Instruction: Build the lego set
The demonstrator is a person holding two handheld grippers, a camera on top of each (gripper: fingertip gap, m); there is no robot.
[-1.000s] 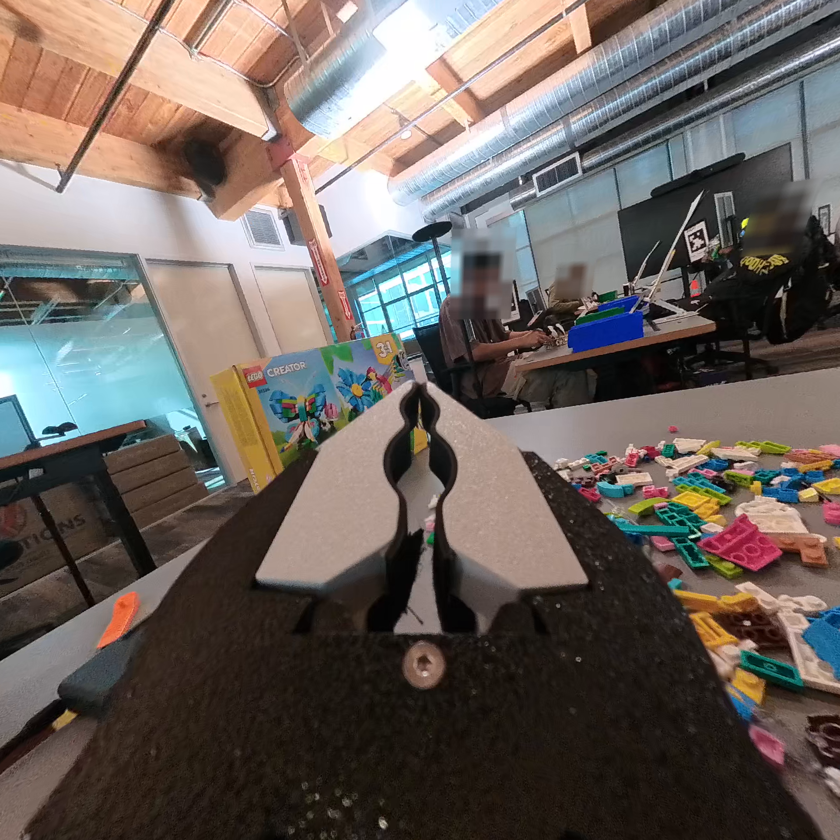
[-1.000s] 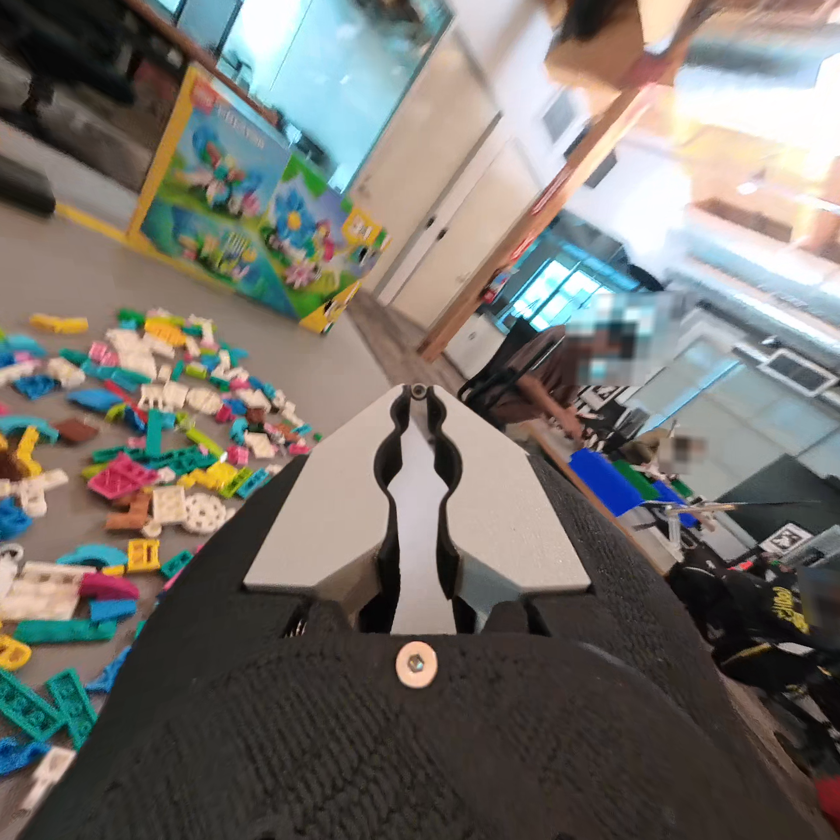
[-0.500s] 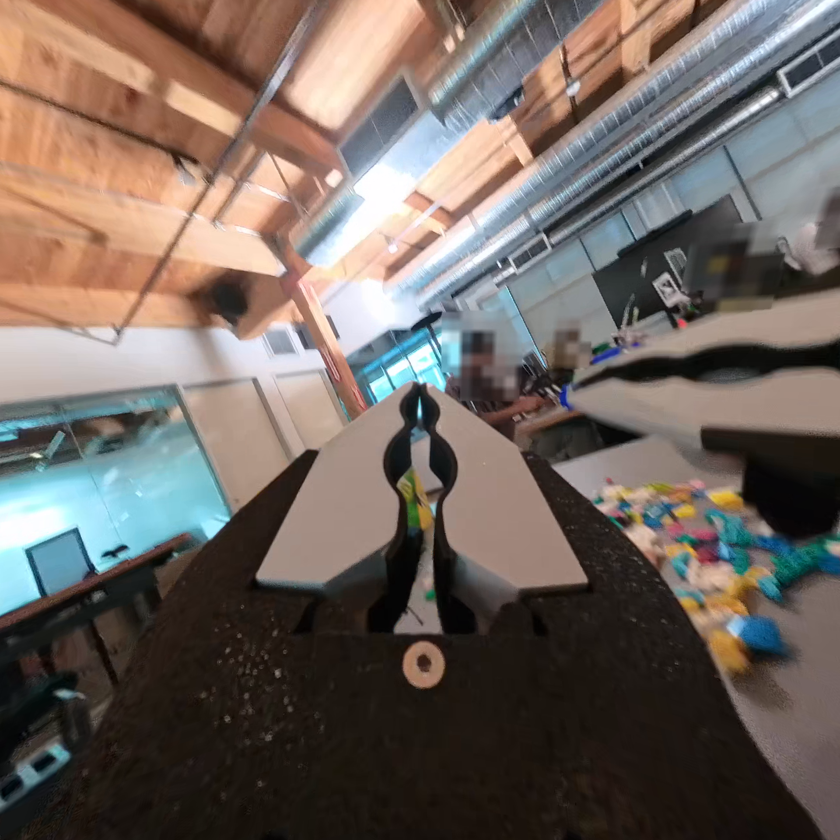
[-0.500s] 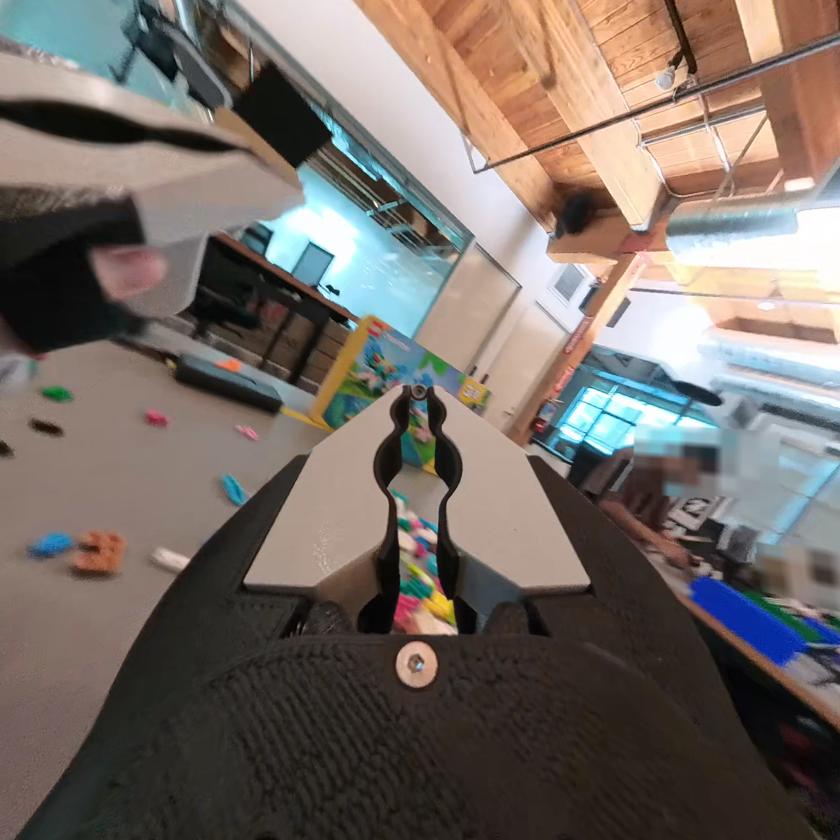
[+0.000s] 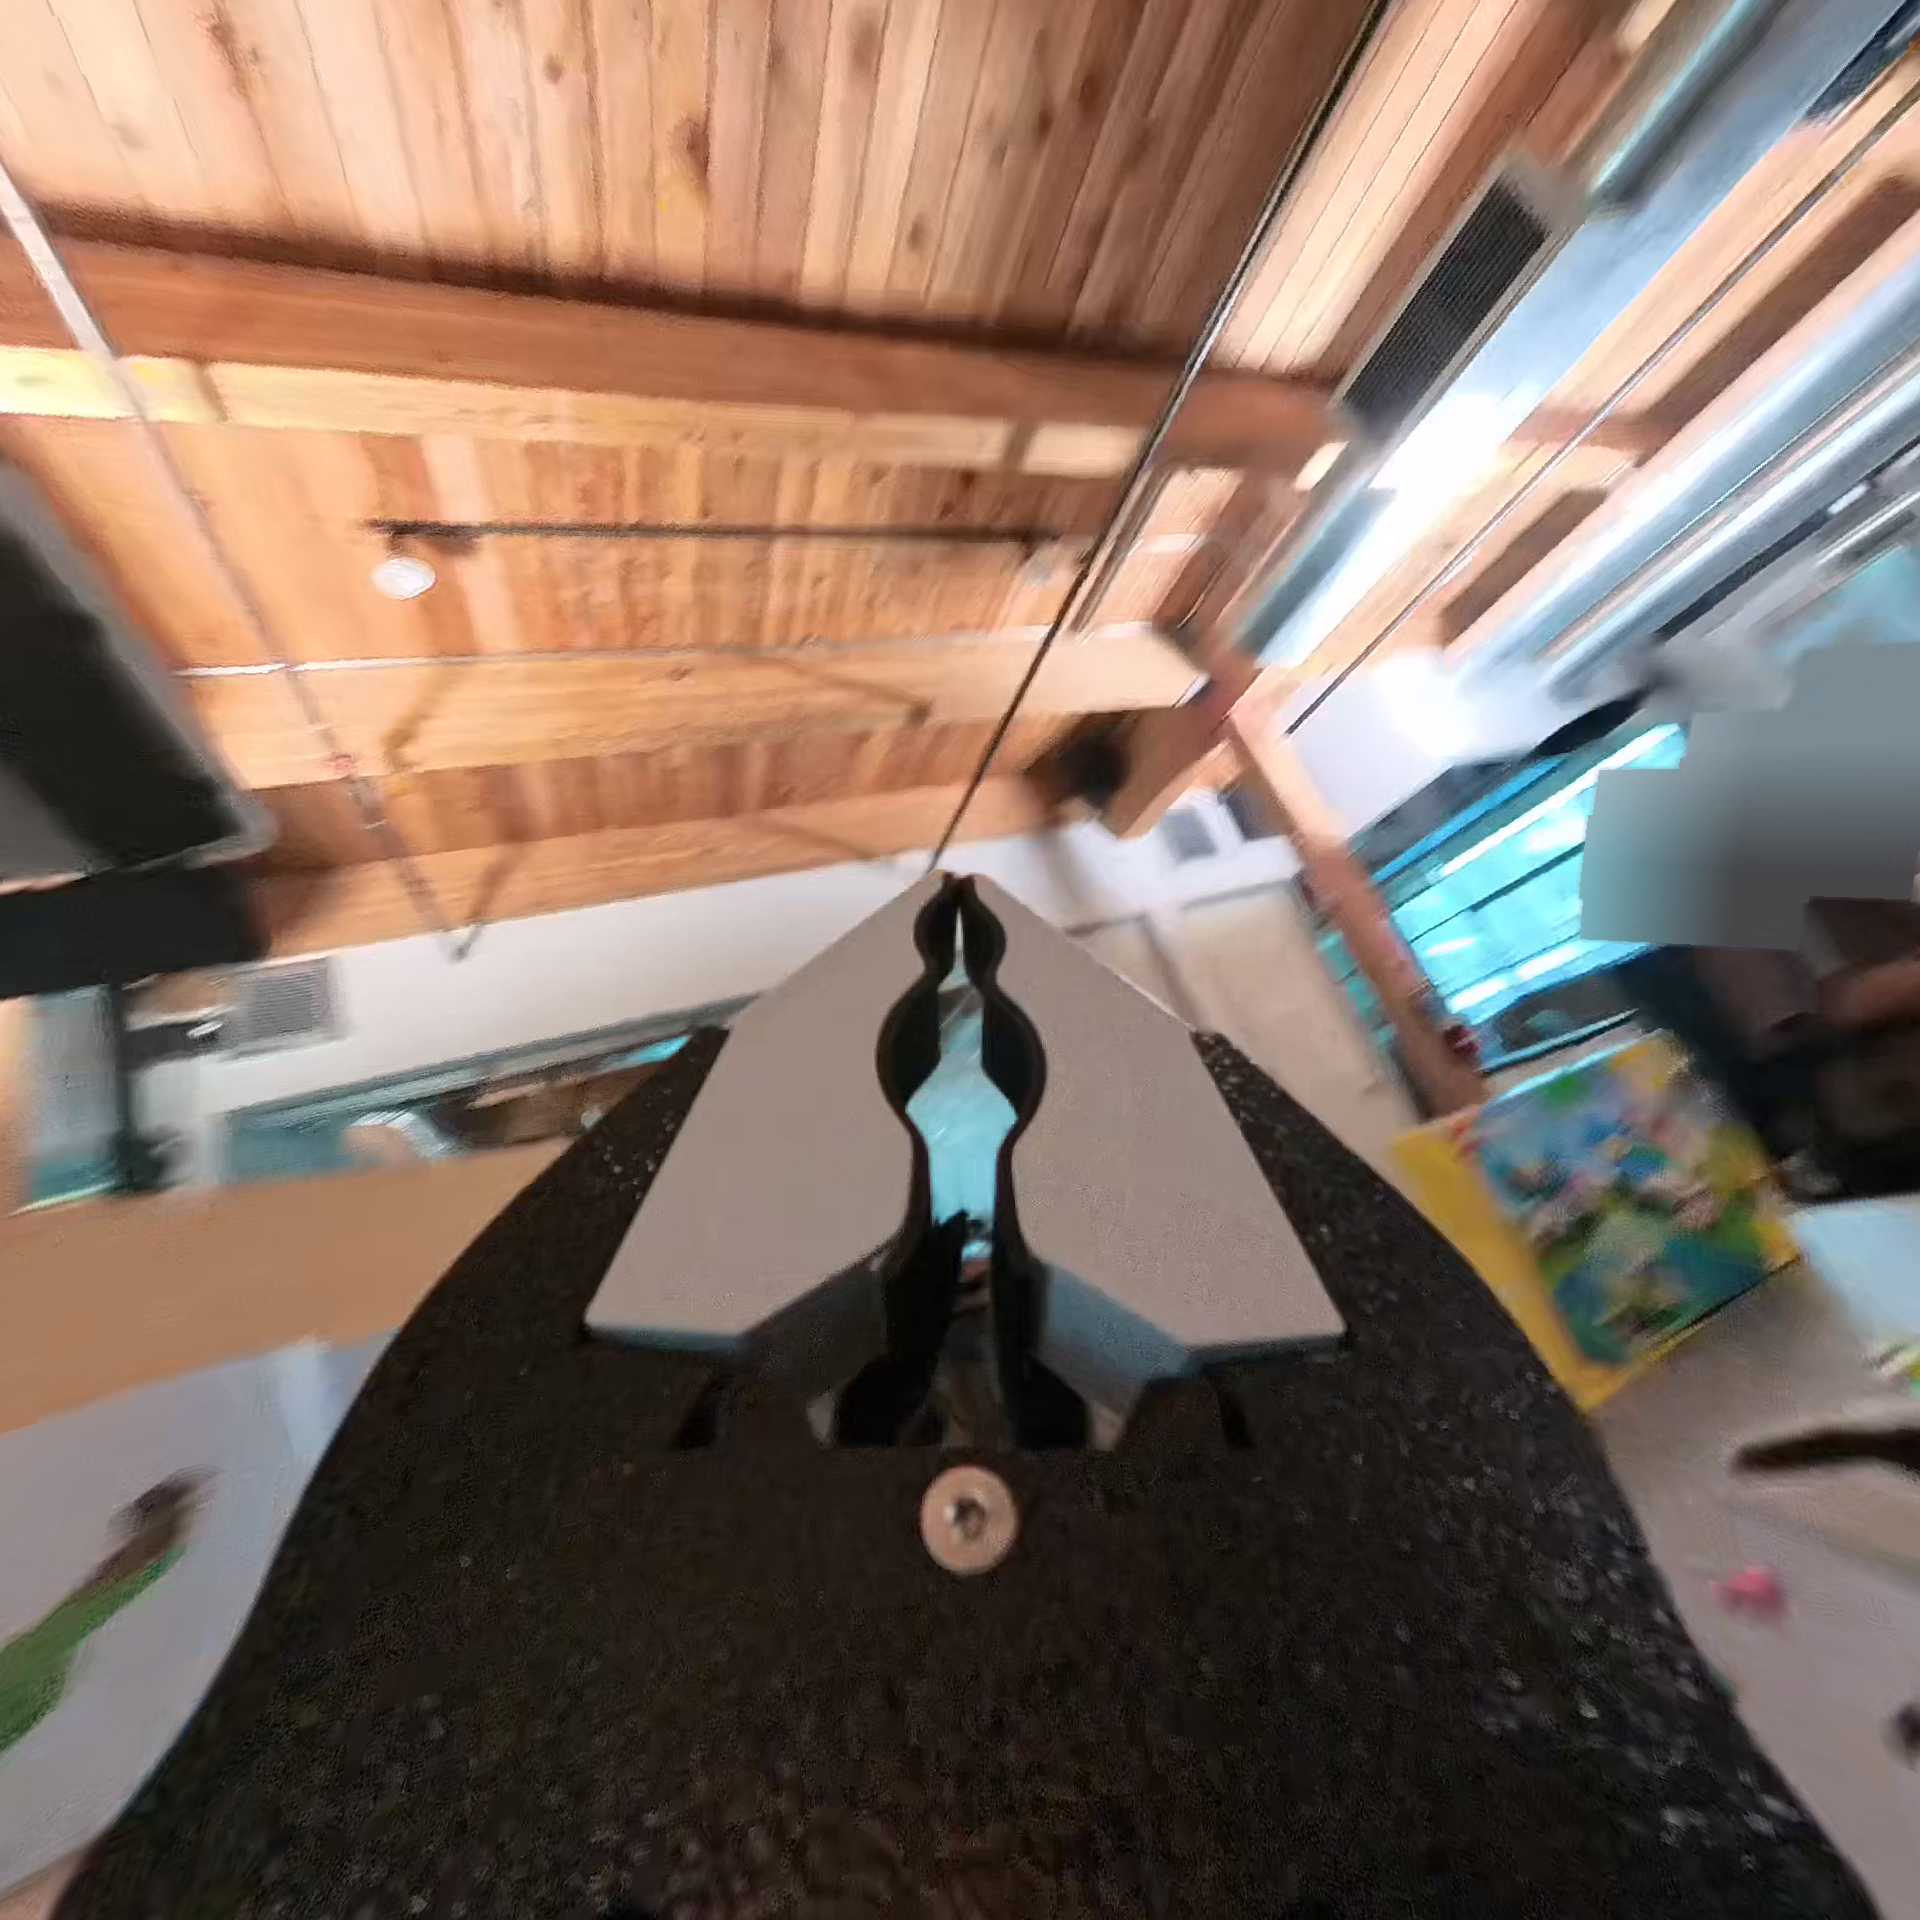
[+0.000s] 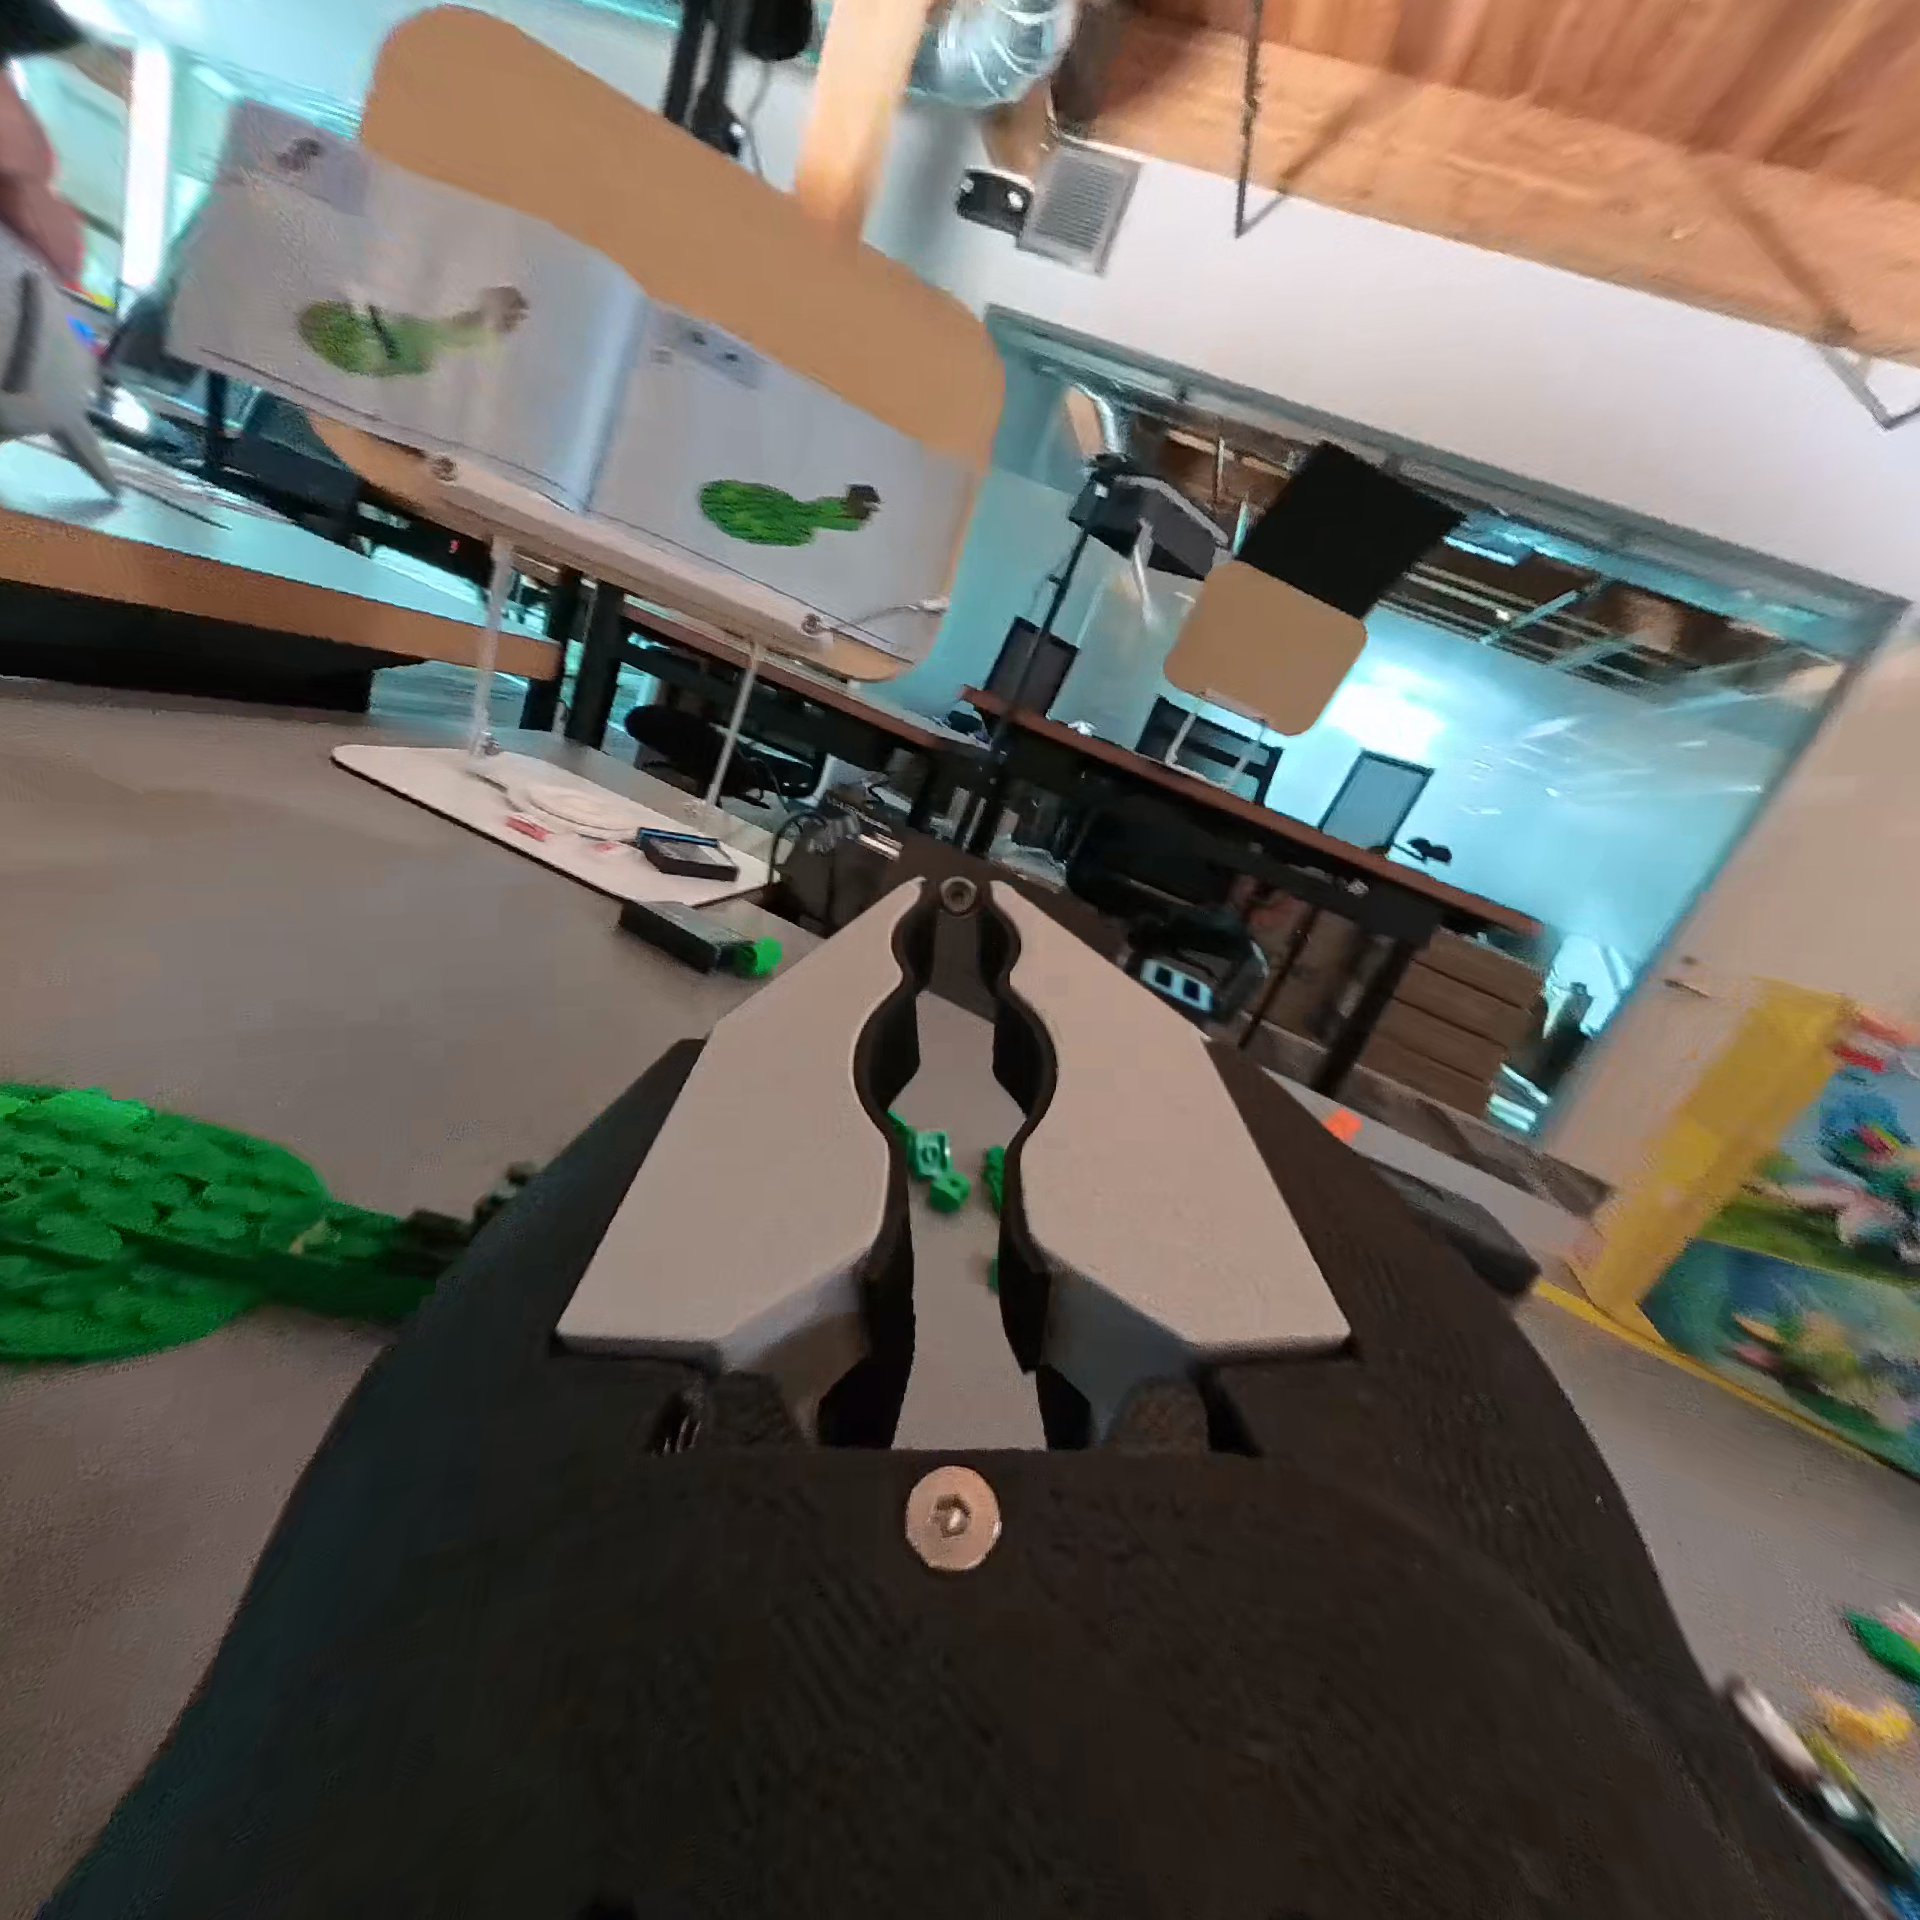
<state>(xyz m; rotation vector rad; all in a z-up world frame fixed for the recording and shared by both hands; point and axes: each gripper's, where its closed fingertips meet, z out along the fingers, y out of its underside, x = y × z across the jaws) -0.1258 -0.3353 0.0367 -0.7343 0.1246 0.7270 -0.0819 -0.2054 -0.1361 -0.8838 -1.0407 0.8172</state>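
Observation:
My left gripper [image 5: 956, 883] is shut and empty, tilted up at the wooden ceiling. My right gripper [image 6: 956, 896] is shut and empty, held low over the grey table [image 6: 312, 987]. A flat green lego build [image 6: 125, 1216] lies on the table to its left. A few small green bricks [image 6: 940, 1169] show through the gap between its fingers. The lego box [image 6: 1808, 1247] stands at the right and also shows in the left wrist view [image 5: 1600, 1195]. A grey shape, probably the other gripper [image 5: 1829, 1455], shows blurred at the right edge of the left wrist view.
An instruction stand [image 6: 582, 416] with green pictures rises on a white base [image 6: 416, 774] at the back left. A black adapter [image 6: 675, 925] lies near it. Loose coloured pieces [image 6: 1870, 1683] lie at the lower right. Desks stand beyond the table.
Both grippers have swung left, away from the pile of loose pieces. The left one now tilts up at the ceiling. The right one now faces the green build and stand. Both stayed shut.

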